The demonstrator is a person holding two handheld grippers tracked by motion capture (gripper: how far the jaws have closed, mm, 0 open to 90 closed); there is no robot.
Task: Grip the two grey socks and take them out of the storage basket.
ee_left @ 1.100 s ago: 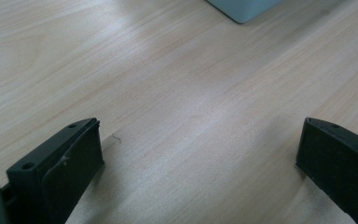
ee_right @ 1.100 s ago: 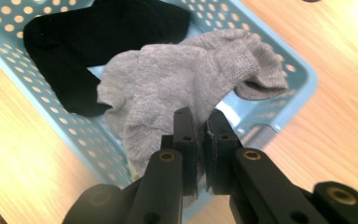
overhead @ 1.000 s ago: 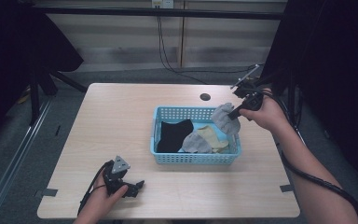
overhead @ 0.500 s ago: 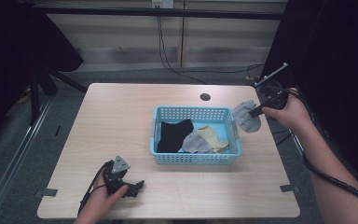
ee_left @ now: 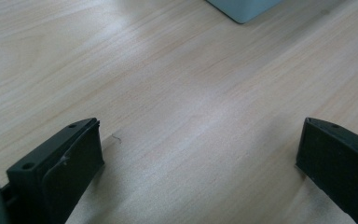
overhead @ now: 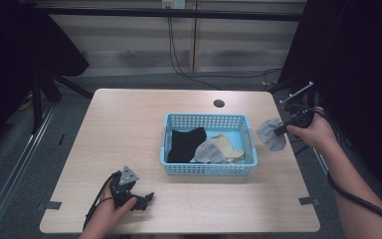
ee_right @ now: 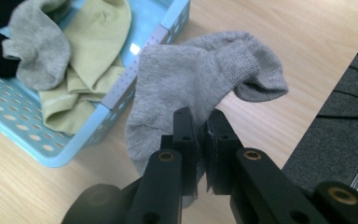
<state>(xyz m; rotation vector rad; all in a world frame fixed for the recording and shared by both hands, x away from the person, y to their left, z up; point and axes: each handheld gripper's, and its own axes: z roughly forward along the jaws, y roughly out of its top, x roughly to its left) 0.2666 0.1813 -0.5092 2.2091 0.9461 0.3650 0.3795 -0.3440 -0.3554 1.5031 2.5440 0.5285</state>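
Observation:
My right gripper is shut on a grey sock, which hangs just above the table to the right of the blue basket. Inside the basket lie a black sock, another grey sock and a yellow-green sock. My left gripper rests on the table near its front left, open, with bare wood between its jaws.
The wooden table has a round cable hole behind the basket. Its right edge lies close to the held sock, with dark floor beyond. Cables trail from both grippers.
My right gripper has carried the grey sock out of the basket, rightward and slightly down, to beside the basket's right wall. The left gripper has stayed where it was.

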